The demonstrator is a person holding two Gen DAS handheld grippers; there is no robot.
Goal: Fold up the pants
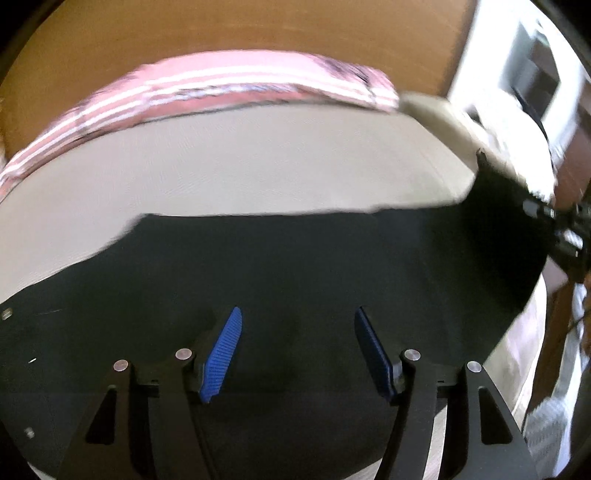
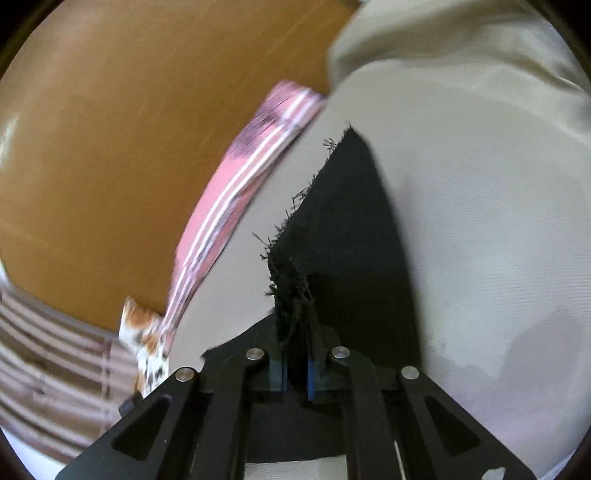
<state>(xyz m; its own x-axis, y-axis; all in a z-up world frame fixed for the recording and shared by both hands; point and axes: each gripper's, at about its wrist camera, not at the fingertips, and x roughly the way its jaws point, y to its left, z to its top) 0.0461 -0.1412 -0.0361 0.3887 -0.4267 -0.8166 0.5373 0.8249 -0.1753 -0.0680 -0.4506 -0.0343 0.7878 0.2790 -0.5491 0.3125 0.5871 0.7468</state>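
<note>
The black pants lie spread over a beige cloth. My left gripper hovers just above the black fabric, jaws wide open and empty, blue pads showing. My right gripper is shut on the frayed hem of the black pants and holds that corner raised off the beige cloth. In the left wrist view the right gripper shows at the far right edge, pulling the pants corner up.
A pink striped garment lies along the far edge of the beige cloth on the wooden table; it also shows in the right wrist view. A brown striped cloth and a spotted white-orange cloth lie at the left.
</note>
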